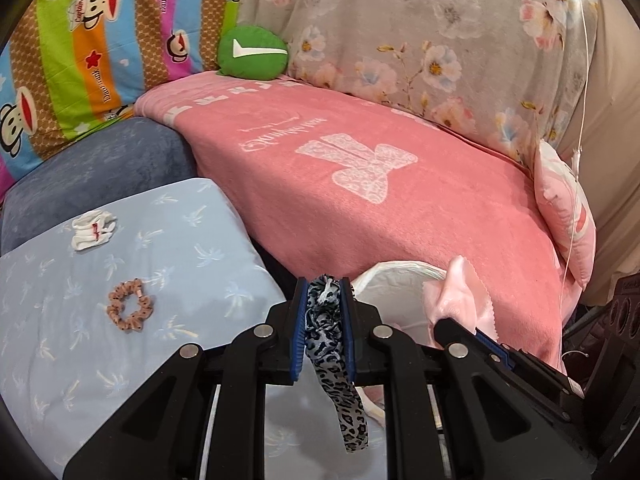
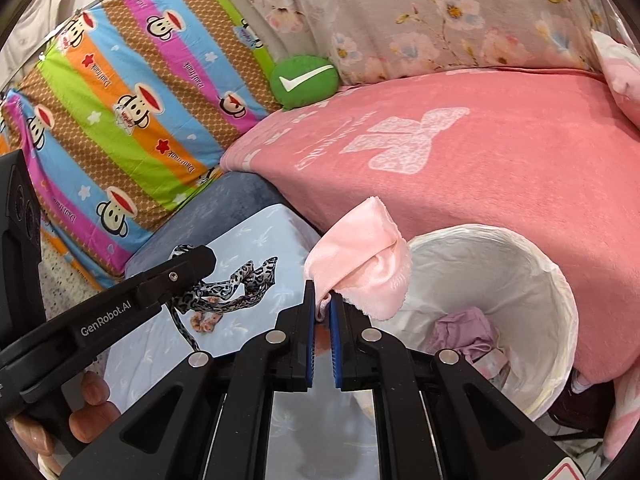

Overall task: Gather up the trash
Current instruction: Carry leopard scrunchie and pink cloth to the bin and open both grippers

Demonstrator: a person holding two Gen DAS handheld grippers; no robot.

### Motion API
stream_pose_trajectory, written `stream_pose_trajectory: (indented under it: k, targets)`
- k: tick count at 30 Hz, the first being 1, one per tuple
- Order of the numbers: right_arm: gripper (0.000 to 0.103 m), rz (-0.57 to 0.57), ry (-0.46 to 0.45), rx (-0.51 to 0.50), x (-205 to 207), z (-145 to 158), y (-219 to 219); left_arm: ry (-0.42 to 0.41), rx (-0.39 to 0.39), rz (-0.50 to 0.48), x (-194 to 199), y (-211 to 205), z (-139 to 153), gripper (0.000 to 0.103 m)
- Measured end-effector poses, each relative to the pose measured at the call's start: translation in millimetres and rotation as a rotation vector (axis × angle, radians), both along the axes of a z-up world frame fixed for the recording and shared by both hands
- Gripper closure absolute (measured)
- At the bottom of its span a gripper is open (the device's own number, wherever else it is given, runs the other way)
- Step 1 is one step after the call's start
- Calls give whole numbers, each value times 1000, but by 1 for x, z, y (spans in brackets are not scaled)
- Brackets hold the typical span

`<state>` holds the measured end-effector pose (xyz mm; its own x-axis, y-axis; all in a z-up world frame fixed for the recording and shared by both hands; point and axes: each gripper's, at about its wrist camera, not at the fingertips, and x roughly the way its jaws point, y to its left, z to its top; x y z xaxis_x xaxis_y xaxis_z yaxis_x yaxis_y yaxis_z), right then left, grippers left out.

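A leopard-print ribbon [image 1: 334, 344] is clamped between the blue pads of the left gripper [image 1: 325, 286], its loose tail hanging down toward 6 o'clock in the left wrist view. A pale pink cloth [image 2: 362, 264] is pinched at one corner by the right gripper [image 2: 321, 296], whose jaws are drawn nearly together on the fabric; the cloth is held just at the rim of the white-lined bin [image 2: 560, 292], at about 9 o'clock from the bin's opening. Inside the bin a crumpled lilac item [image 2: 464, 330] is seen (its kind cannot be told). On the light blue pillow [image 1: 80, 312] a spotted brown scrunchie [image 1: 130, 306] and a small white bundle [image 1: 93, 229] are left lying, well apart from the grippers. Beyond, at 12 o'clock, a pink blanket [image 1: 440, 208] and a green check-mark cushion [image 1: 253, 53] are seen.
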<state>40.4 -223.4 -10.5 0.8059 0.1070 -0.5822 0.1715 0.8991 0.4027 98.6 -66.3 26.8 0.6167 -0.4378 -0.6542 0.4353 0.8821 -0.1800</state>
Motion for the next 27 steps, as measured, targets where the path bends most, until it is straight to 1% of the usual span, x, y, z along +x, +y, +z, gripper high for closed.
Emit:
stream_pose_trajectory:
  k: [6,9,18,20,22,23,24,25,27]
  targets:
    - [94,-29,11,11,-6,-8,-17,10,13,-30,0,-22,-3,87]
    - [92,-47,14,17,-9,-11,-26,26,10,-45,1,-32,-4,87]
    - [89,-92,19,27,-19,-17,-45,38,2,-88,-2,-57,-9,85]
    - [84,-104,19,35,-22,-19,-47,35,9,-85,-3,-60,-10,78]
    - [83,-108,20,46,-23,-20,-49,35,11,-76,-3,-62,-11,63]
    - [82,-108,20,49,-24,-21,-50,37,8,-72,-2,-62,-11,58]
    - [81,-109,21,51,-24,-21,-51,38,3,-65,-2,-62,-11,50]
    - [79,-110,20,51,-25,-21,-51,37,-3,-62,-3,-61,-11,48]
    - [76,-114,18,51,-26,-21,-50,41,-10,-60,-2,-60,-11,48]
